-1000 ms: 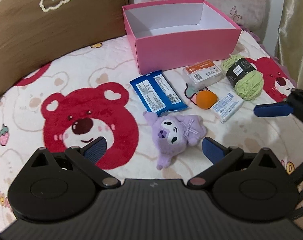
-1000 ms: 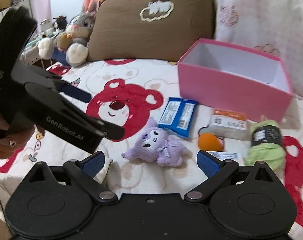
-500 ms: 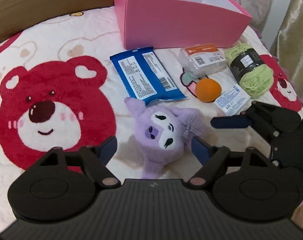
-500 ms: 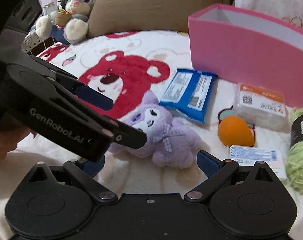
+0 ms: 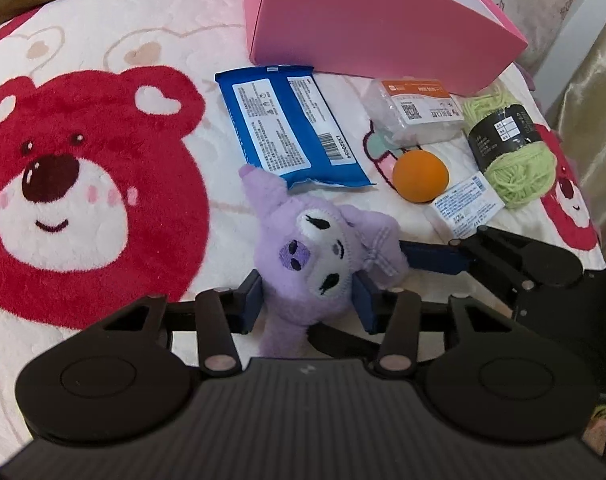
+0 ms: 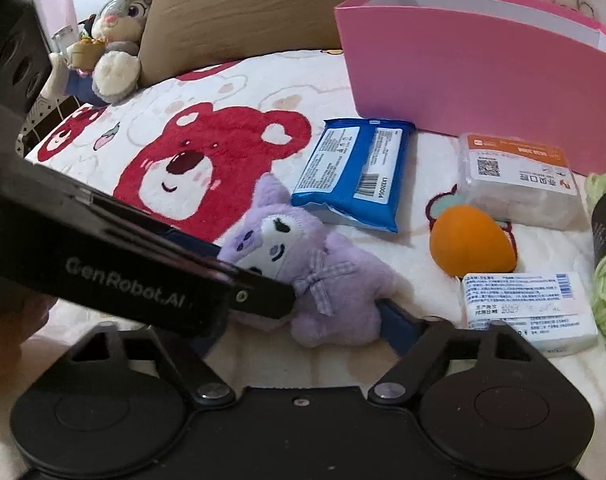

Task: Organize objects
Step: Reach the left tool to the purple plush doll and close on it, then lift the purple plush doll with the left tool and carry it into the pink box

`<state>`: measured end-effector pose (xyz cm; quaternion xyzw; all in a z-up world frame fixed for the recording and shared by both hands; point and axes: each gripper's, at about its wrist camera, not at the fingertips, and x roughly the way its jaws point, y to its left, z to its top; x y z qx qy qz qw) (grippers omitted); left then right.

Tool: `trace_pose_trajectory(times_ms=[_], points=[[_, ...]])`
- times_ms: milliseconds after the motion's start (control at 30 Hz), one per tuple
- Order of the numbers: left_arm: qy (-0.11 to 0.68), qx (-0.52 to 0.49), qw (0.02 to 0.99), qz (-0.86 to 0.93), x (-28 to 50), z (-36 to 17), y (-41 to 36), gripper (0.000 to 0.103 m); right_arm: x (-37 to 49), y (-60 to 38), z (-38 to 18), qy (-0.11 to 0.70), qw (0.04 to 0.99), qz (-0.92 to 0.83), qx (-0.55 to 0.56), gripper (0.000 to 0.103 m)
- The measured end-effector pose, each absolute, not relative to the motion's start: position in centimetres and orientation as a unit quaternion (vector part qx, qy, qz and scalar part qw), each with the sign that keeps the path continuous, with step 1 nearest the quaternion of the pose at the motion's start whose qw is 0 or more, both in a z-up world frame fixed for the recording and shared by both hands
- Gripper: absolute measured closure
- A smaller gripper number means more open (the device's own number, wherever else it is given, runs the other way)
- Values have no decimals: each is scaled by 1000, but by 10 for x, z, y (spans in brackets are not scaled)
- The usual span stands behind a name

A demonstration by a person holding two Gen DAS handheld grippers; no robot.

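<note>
Left fingers (image 5: 307, 300) closing, pressing purple plush (image 5: 319, 264) | right fingers (image 6: 303, 320) closing around it | blue packet (image 5: 291, 124) beside

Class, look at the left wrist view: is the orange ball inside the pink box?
No, the orange ball lies on the bear-print blanket in front of the pink box.

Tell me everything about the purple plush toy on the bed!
The purple plush toy is soft and fuzzy, with a white face, stitched dark eyes, one long ear and a checked bow. It lies face up on the bear-print blanket, just below the blue packet. The left hand-held gripper is closing around its head; the right hand-held gripper is closing around its body.
</note>
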<state>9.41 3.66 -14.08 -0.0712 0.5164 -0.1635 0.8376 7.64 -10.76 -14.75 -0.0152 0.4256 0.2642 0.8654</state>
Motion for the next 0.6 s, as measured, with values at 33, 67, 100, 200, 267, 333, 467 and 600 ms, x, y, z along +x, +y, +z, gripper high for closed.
trace_pose_trajectory(times_ms=[33,67,100,200,267,333,467,600], points=[[516,-71,838,-163,94,-140,36,58,76,-107,-149,425,865,264,-19,20],[515,-70,839,-163,93,-139,35,58,76,-107,-150,423,866,264,-24,21],[515,-66,839,-162,92,-138,33,58,75,-106,-150,421,868,263,-31,22],[511,-53,842,-162,90,-130,31,58,72,-106,-144,417,870,260,-28,26],[507,-47,844,-169,87,-120,29,58,69,-107,-136,417,872,255,-28,28],[506,-41,843,-177,83,-109,27,58,65,-109,-126,416,874,250,-34,29],[509,-30,838,-195,80,-82,24,59,56,-113,-95,415,875,243,-48,30],[517,-30,828,-215,83,-47,20,59,53,-120,-63,410,877,242,-61,30]])
